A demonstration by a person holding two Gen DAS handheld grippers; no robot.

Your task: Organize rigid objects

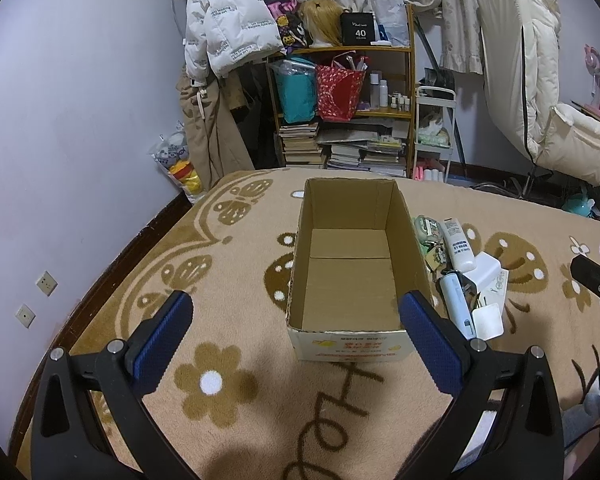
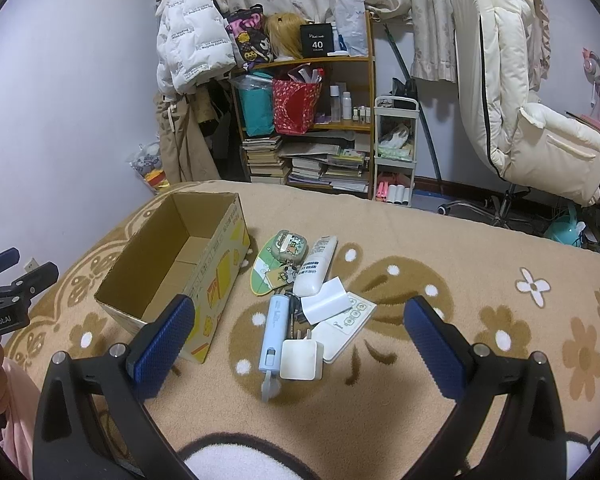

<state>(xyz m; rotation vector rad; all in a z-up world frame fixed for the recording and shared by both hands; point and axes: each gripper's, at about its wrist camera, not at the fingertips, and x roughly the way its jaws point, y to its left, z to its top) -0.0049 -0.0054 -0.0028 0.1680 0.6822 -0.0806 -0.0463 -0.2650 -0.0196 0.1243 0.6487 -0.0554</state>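
An open empty cardboard box (image 1: 350,276) stands on the patterned blanket; it also shows in the right wrist view (image 2: 180,264). Right of it lies a pile: a white tube (image 2: 316,266), a light blue stick-shaped device (image 2: 274,334), a white charger cube (image 2: 302,360), a white remote (image 2: 346,330), a white card (image 2: 326,300) and a round green case (image 2: 290,244). My left gripper (image 1: 296,334) is open and empty above the box's near end. My right gripper (image 2: 300,344) is open and empty, hovering over the charger and blue device. The pile appears in the left wrist view (image 1: 466,276).
A wooden shelf (image 2: 312,120) with books, bags and bottles stands beyond the bed, with a white cart (image 2: 396,152) and a cream office chair (image 2: 512,92) to its right. Coats hang at the left (image 2: 192,40). The blanket's edge falls off at the left (image 1: 152,236).
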